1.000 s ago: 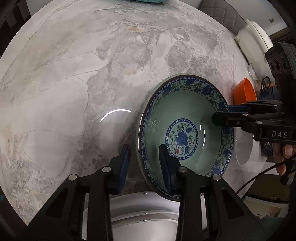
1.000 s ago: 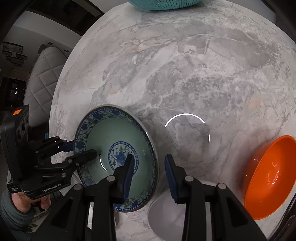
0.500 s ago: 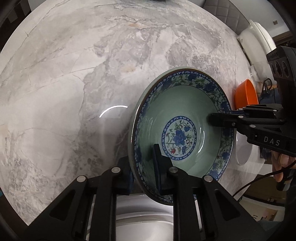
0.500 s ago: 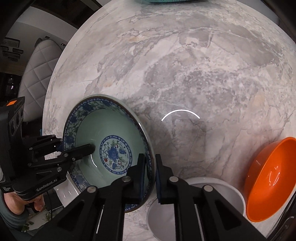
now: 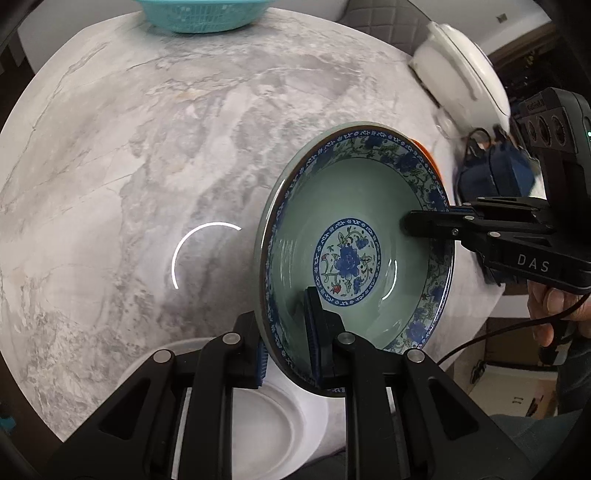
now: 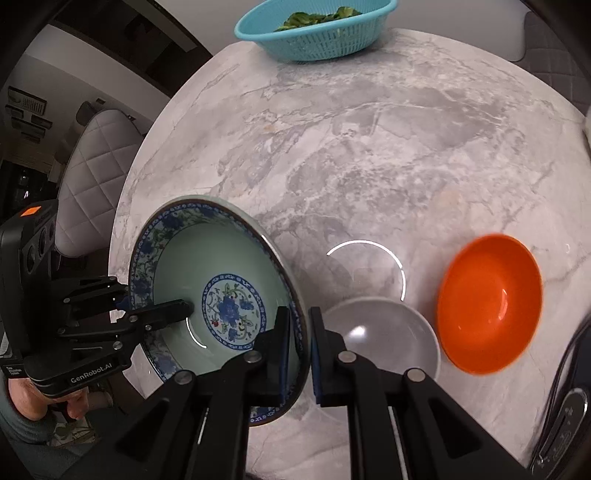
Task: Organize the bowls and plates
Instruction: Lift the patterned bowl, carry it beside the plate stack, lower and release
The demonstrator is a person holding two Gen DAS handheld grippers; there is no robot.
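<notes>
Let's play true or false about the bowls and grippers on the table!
1. Both grippers pinch the flowery bowl. True: left gripper and right gripper clamp opposite rims.
2. The orange bowl is held. False: it sits on the marble table.
3. The teal basket holds greens. True.
4. The white bowl is stacked inside the orange one. False: it sits beside it.

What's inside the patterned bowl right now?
No food: the patterned bowl shows only its blue flower and one finger from each gripper over the rim. What lies under it is covered.
</notes>
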